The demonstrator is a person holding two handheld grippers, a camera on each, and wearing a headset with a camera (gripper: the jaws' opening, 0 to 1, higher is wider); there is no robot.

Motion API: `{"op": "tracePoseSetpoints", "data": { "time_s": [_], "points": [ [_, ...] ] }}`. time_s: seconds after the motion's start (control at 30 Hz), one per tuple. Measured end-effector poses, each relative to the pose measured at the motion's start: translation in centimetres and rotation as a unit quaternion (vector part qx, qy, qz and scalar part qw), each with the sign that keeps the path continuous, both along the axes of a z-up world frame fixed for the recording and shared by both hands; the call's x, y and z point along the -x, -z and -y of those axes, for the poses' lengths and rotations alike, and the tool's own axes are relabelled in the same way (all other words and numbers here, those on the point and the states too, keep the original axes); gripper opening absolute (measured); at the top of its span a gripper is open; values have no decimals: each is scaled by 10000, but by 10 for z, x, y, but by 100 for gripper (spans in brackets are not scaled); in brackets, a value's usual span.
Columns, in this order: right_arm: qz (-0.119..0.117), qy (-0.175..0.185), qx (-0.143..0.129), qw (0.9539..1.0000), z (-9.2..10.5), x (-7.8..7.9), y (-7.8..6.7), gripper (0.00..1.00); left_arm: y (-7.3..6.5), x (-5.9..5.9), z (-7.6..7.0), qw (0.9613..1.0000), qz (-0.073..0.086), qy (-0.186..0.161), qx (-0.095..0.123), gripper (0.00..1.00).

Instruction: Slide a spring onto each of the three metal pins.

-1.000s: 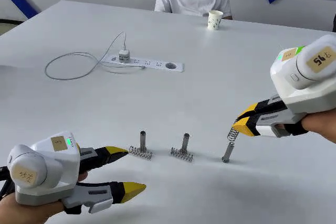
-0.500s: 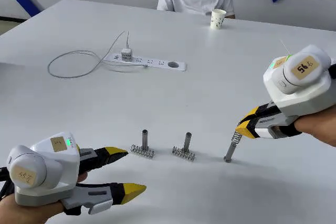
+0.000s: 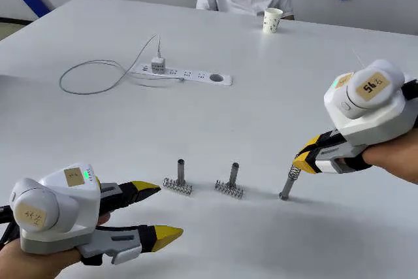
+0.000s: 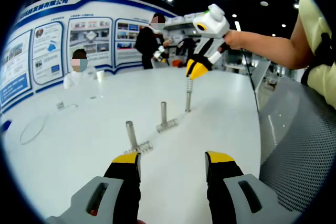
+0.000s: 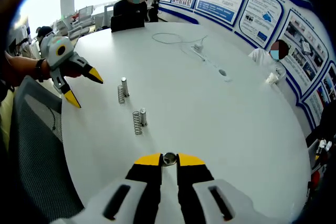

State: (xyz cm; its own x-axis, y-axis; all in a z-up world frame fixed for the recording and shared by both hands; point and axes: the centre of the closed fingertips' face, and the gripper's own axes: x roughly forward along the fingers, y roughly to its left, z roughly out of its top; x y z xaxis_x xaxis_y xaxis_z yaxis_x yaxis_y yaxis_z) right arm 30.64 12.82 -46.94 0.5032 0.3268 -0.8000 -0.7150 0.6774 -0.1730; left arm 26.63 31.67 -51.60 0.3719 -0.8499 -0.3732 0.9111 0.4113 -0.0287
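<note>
The left gripper [image 3: 168, 210], at the lower left of the head view, has a rounded white housing, a grey underside and black jaws with yellow tips. Two tan stickers [image 3: 73, 176] with handwritten digits are on it, beside a small green light [image 3: 85, 174]. The right gripper [image 3: 299, 160], at the right edge, has the same colours and markings. At the upper right of the left gripper view there is a pale yellow sleeve [image 4: 315, 30] with a dark band [image 4: 324, 51] on it.
</note>
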Motion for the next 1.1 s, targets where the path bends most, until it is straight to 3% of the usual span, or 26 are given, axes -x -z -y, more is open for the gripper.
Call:
{"op": "tracePoseSetpoints", "data": {
  "time_s": [1.1],
  "points": [
    [-339,162,82,9993,6,-3,53,12,2,-1,0,10000,-50,-24,-16,50]
  ]
}}
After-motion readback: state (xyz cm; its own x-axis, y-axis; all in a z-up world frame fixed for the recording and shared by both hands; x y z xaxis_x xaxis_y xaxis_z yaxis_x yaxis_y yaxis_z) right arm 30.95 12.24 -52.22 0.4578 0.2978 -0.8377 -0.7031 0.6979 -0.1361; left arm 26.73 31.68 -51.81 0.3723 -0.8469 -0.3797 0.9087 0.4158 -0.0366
